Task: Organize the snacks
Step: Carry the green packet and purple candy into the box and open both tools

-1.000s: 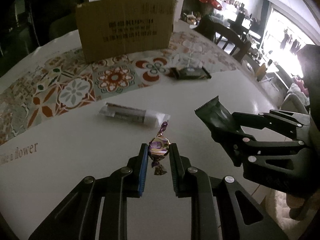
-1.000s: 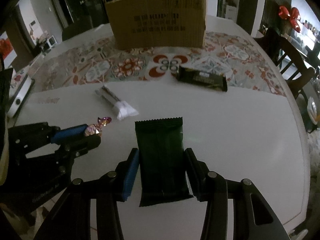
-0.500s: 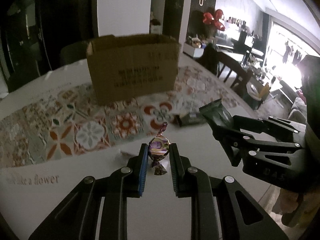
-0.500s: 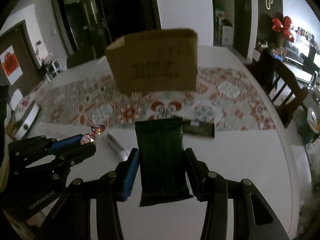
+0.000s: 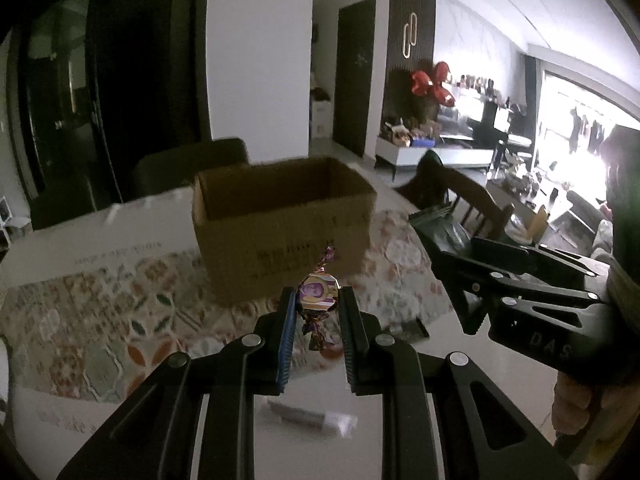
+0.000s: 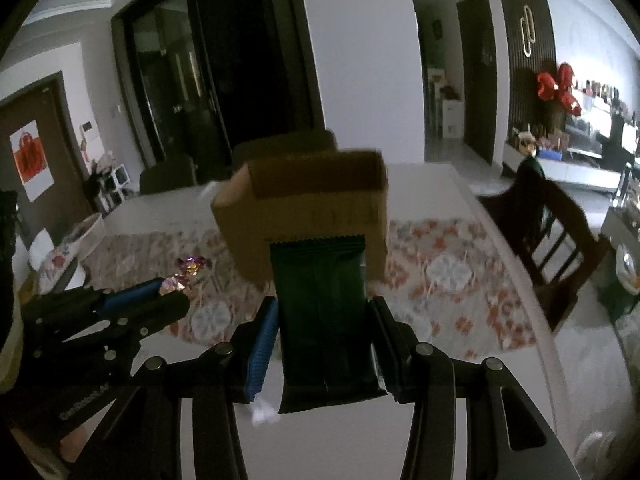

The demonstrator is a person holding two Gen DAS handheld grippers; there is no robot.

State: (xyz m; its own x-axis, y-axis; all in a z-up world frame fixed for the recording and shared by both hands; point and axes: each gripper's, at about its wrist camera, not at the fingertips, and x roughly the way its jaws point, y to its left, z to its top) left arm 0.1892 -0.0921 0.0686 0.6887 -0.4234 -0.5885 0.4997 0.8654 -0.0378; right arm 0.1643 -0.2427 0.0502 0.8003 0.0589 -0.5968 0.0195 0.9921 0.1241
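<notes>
Left wrist view: the left gripper (image 5: 318, 314) pinches a candy (image 5: 317, 300), with the open box (image 5: 280, 216) straight ahead; carry it over the rim before letting go.

Right wrist view: the right gripper (image 6: 326, 330) clamps a dark green packet (image 6: 324, 312) short of the box (image 6: 308, 208); keep it level and clear the near wall.

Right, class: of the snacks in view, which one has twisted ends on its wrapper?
The purple candy, pinched in the left hand-held gripper. The green packet in the right hand-held gripper is flat with crimped edges.

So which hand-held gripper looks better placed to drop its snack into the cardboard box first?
Probably the right hand-held gripper. Its dark green packet sits centred on the cardboard box, its top edge overlapping the box front. The left holds the candy lower against the box front.
</notes>
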